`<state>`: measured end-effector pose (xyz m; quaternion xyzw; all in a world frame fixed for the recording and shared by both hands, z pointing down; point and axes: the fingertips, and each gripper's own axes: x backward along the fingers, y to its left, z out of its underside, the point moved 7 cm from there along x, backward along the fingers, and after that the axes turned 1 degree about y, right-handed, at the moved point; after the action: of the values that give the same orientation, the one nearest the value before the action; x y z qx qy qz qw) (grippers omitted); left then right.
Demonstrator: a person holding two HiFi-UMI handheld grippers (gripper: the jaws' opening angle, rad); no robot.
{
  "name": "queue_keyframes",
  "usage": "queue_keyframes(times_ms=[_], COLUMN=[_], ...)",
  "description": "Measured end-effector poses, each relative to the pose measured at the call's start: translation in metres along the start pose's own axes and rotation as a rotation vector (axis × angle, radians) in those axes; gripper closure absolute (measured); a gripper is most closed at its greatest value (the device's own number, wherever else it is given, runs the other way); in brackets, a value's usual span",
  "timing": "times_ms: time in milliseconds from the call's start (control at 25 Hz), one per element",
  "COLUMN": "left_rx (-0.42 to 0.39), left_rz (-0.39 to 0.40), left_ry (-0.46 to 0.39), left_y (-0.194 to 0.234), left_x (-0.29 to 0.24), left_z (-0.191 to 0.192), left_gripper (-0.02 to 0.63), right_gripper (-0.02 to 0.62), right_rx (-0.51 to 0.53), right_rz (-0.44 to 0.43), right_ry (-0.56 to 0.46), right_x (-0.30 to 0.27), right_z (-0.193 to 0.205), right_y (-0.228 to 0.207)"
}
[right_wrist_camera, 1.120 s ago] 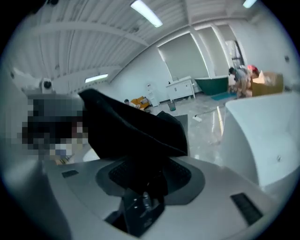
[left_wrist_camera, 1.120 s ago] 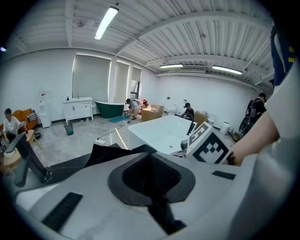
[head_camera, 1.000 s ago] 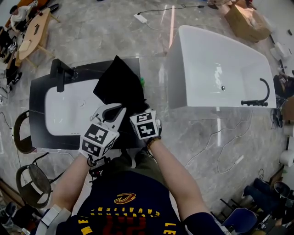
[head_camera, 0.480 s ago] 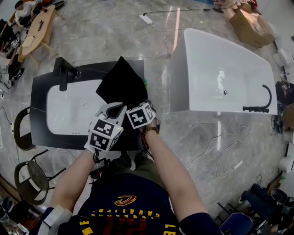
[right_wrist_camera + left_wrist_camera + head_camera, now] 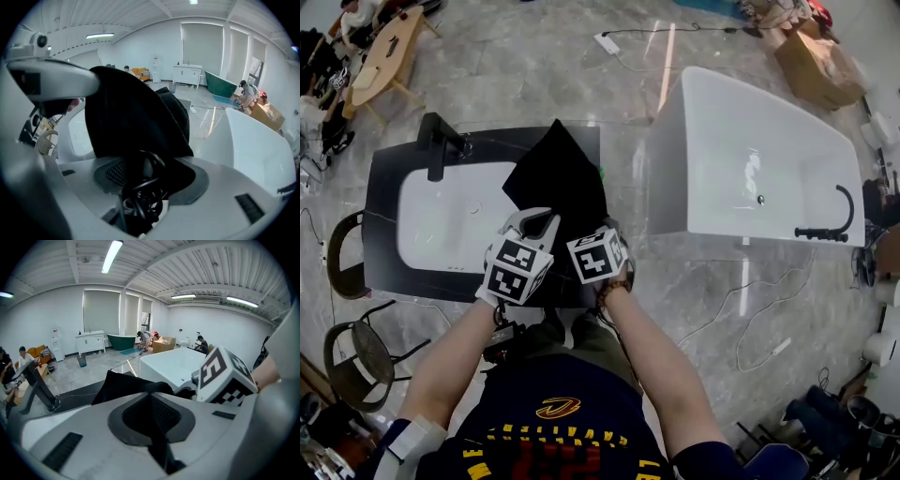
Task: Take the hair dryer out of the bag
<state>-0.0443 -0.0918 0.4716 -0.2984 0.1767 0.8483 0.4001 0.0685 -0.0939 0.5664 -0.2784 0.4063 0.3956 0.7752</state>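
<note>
My left claw [image 5: 153, 432] is shut tight, jaws together on a thin fold of the black bag [image 5: 558, 178]; the cloth runs up out of the seam and spreads wide above it. My right claw [image 5: 140, 187] is closed as well, on a tangle of black cord [image 5: 140, 199] just under the bag's hanging edge; bag cloth sits between those jaws too, and I cannot tell where cord ends and cloth begins.

The dryer is out of sight; no view shows its body, only that cord at the bag's lower edge. In the head view my right claw's tips are buried under the bag's near corner, so only its back part shows; my left claw's tips show just beside it, at the bag's near left edge.

The bag is over the right end of the black counter [image 5: 382, 187]; its far corner reaches the back edge and its left corner overlaps the white basin [image 5: 441, 220]. I cannot tell whether it rests there or hangs from my claws. A green bit [image 5: 602, 172] peeps out at its right edge, too small to name.

The tap [image 5: 441, 150] stands at the back left corner, well apart from both claws. The basin to the left lies open; past the counter's right edge comes a strip of floor, then the white tub [image 5: 741, 159]; my own body crowds the front edge.
</note>
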Motion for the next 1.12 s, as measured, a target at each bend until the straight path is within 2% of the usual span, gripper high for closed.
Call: queue_keyframes(times_ms=[160,320,520,800,1120], left_rx=[-0.008,-0.022,-0.042,-0.044,-0.044], left_rz=[0.004,0.014,0.042,0.023,0.011], left_ry=[0.003,0.005,-0.007,0.013,0.014], left_y=[-0.004,-0.010,-0.027,-0.028,-0.027], left_x=[0.000,0.003,0.009,0.011,0.012], left_z=[0.002,0.004,0.005,0.014,0.016], left_gripper=[0.594,0.594,0.594,0.594,0.594], right_gripper=[0.371,0.371,0.371,0.371,0.371], right_rx=[-0.029,-0.006,-0.063,-0.060,-0.060], right_rz=[0.014,0.050,0.033,-0.038,-0.025], right_ry=[0.004,-0.022,0.009,0.082,0.102], right_x=[0.013,0.014,0.004,-0.006,0.025], right_z=[0.022,0.036,0.040,0.032,0.048], right_y=[0.012,0.026,0.020,0.019,0.029])
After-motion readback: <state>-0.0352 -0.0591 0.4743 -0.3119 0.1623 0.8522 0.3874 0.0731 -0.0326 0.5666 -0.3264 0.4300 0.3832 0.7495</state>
